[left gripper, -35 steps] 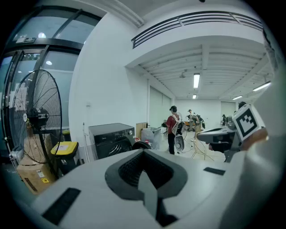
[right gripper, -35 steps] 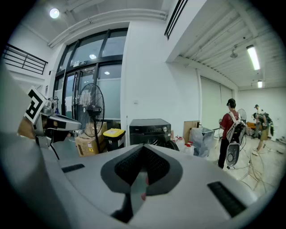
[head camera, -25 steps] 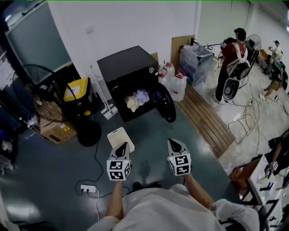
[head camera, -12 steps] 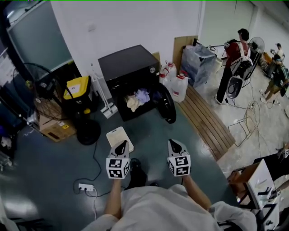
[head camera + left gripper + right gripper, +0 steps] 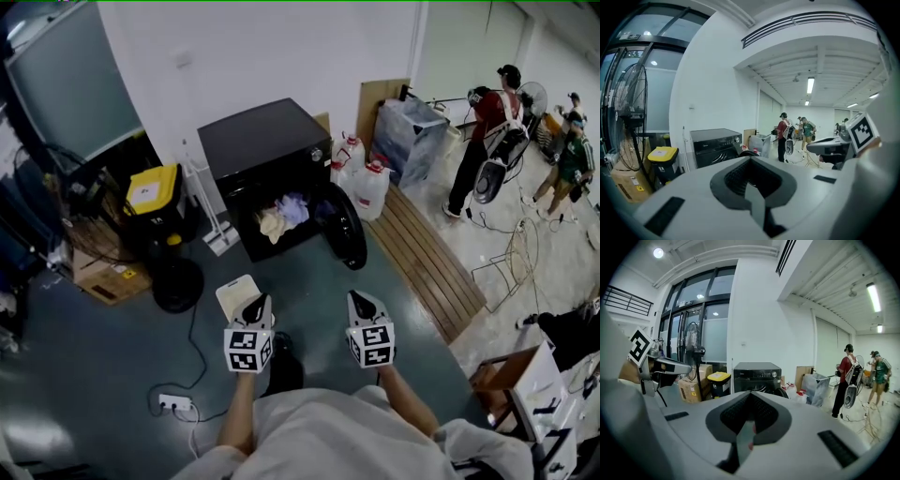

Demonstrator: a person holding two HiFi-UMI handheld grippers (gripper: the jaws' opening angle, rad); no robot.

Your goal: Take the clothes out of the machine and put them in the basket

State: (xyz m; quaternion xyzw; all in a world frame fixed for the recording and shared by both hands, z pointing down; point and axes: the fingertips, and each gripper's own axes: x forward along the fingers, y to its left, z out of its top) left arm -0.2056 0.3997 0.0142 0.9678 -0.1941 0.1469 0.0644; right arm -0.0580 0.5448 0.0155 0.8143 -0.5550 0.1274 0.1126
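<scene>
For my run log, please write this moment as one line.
left hand-held gripper: shut, empty | right hand-held gripper: shut, empty | machine: door open | clothes: inside machine

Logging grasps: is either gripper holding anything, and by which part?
Nothing is held. The left gripper and right gripper have jaws together, empty; the clothes lie in the machine.

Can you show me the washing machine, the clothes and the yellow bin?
washing machine (image 5: 262,141), head view, its black top.
clothes (image 5: 294,208), head view, the lilac piece inside the opening.
yellow bin (image 5: 150,190), head view, its lid.
</scene>
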